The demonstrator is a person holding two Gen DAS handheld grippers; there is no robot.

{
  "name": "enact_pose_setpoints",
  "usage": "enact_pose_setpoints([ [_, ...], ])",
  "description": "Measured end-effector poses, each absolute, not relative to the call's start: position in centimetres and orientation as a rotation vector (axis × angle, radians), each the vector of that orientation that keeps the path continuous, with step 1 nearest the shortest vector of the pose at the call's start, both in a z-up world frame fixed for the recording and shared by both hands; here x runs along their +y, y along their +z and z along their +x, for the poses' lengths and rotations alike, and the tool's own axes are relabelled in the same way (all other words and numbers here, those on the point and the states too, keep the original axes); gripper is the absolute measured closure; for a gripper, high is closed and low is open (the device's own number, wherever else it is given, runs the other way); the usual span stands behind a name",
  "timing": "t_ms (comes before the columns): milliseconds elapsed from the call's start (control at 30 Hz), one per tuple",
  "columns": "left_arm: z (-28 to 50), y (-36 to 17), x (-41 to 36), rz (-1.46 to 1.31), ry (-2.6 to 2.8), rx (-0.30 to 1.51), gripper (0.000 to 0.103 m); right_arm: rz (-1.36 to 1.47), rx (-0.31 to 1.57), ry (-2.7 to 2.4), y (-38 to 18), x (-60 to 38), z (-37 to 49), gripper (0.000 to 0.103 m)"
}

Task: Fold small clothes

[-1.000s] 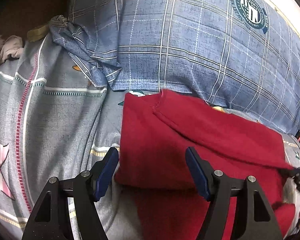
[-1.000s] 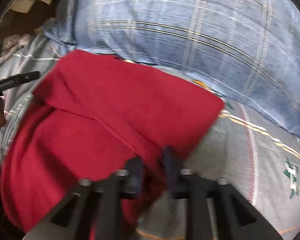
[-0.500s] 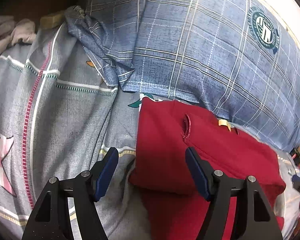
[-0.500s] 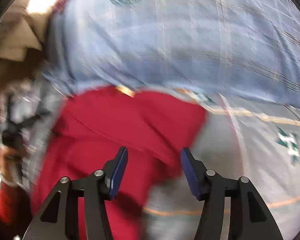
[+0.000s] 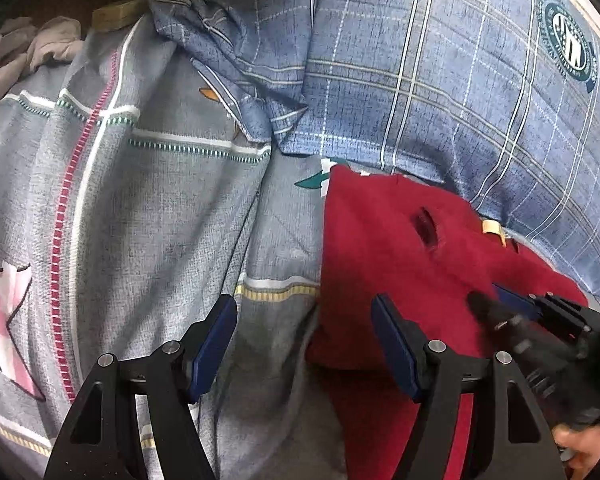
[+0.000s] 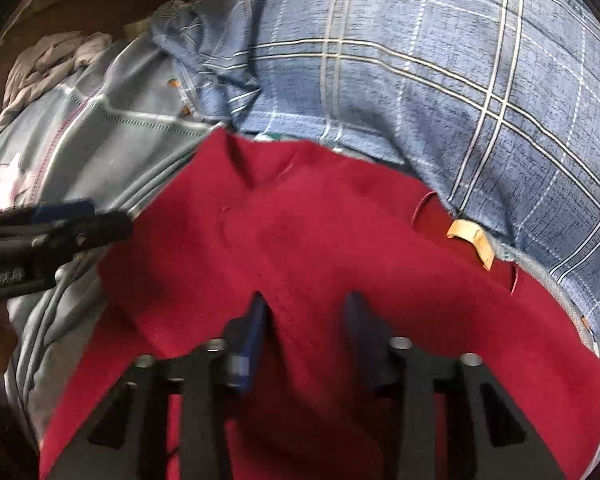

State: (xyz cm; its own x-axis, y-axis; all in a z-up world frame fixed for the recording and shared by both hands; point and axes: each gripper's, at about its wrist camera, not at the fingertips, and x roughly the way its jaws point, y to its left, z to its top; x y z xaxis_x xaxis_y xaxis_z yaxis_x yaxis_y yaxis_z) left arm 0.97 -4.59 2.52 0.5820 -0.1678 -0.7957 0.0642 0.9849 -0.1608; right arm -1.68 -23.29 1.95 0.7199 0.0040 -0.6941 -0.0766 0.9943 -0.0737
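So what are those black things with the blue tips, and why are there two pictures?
They are two claws that a person holds, one in each hand, like big tongs. Each claw carries a small camera looking out along its two fingers, so you get one picture per hand.

The left claw is open and holds nothing; it hangs over the grey patterned bedsheet at the edge of the dark red soft garment.

The right claw is over the middle of that same garment, with its fingers partly apart. A ridge of red cloth sits between them, but I cannot tell if it is pinched.

Behind lies a blue checked pillow. The job is to fold the red garment.
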Motion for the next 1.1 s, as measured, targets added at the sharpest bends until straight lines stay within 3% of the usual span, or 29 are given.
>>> enact_pose_setpoints([
  [33, 0.9, 2.7, -4.6, -0.121, -0.138, 0.930, 0.034, -0.052, 0.760, 0.060, 2.4, -23.8, -1.9, 0.088],
  [67, 0.9, 2.9, -4.5, -0.121, -0.133, 0.926, 0.034, 0.001, 0.746, 0.080, 3.0, -24.3, -2.4, 0.091],
  [333, 0.5, 3.2, -3.8, -0.160, -0.115, 0.905, 0.034, 0.014, 0.692, 0.165, 4.3, -22.6, -6.4, 0.093],
  [500, -0.2, 3.7, -4.1, -0.176, -0.157, 0.889, 0.034, 0.010, 0.803, 0.167, 2.4, -21.8, -5.3, 0.078],
  [633, -1.1, 4.7, -4.9, -0.177, -0.214, 0.828, 0.034, 0.080, 0.661, 0.055, 5.7, -26.0, -10.8, 0.044],
  [833, -0.4, 2.6, -7.4, -0.073, -0.231, 0.901, 0.034, 0.110, 0.721, -0.346, 3.8, -36.3, -13.9, 0.044],
  [900, 0.4, 1.0, -7.9, -0.035, -0.192, 0.966, 0.033, 0.093, 0.744, -0.440, 2.2, -39.1, -13.5, 0.054],
  [1100, 1.1, -0.1, -6.9, -0.114, -0.170, 1.006, 0.029, 0.214, 0.693, -0.430, 1.6, -42.3, -14.5, 0.052],
])
